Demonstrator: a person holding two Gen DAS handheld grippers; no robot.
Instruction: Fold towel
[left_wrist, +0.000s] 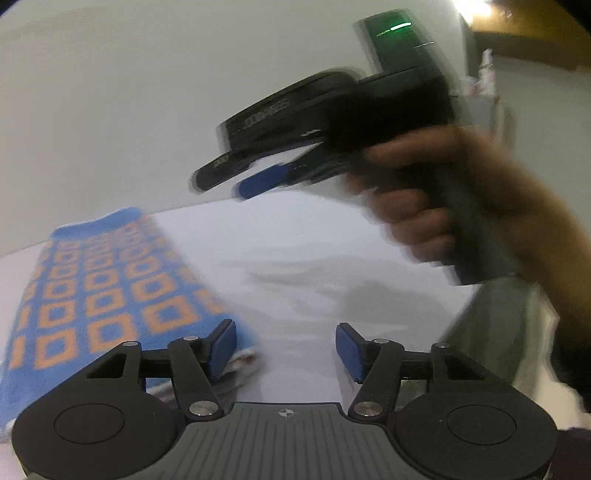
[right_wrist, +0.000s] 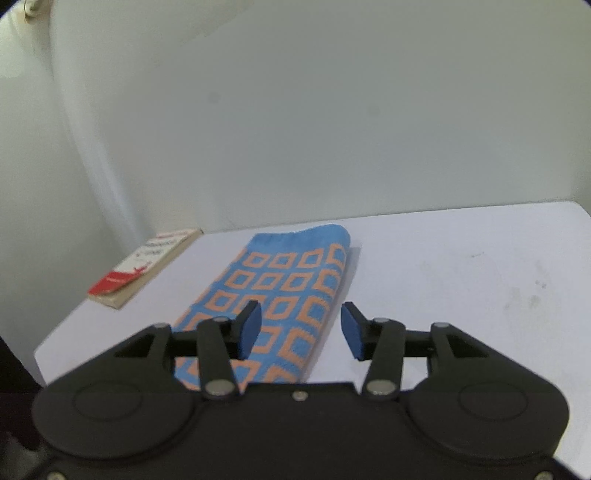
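Note:
A blue towel (left_wrist: 107, 291) with orange squares lies folded into a long strip on the white table (left_wrist: 332, 240). In the left wrist view my left gripper (left_wrist: 286, 350) stands open, its left pad beside the towel's near right corner, with nothing between the pads. My right gripper (left_wrist: 221, 184), blurred and held by a hand (left_wrist: 413, 214), hovers above the table to the right of the towel. In the right wrist view the right gripper (right_wrist: 301, 330) is open above the near end of the towel (right_wrist: 288, 284), not gripping it.
A thin booklet (right_wrist: 140, 269) with a red and white cover lies at the table's far left corner by the wall. Bare table (right_wrist: 461, 277) stretches to the right of the towel. A pale wall stands close behind the table.

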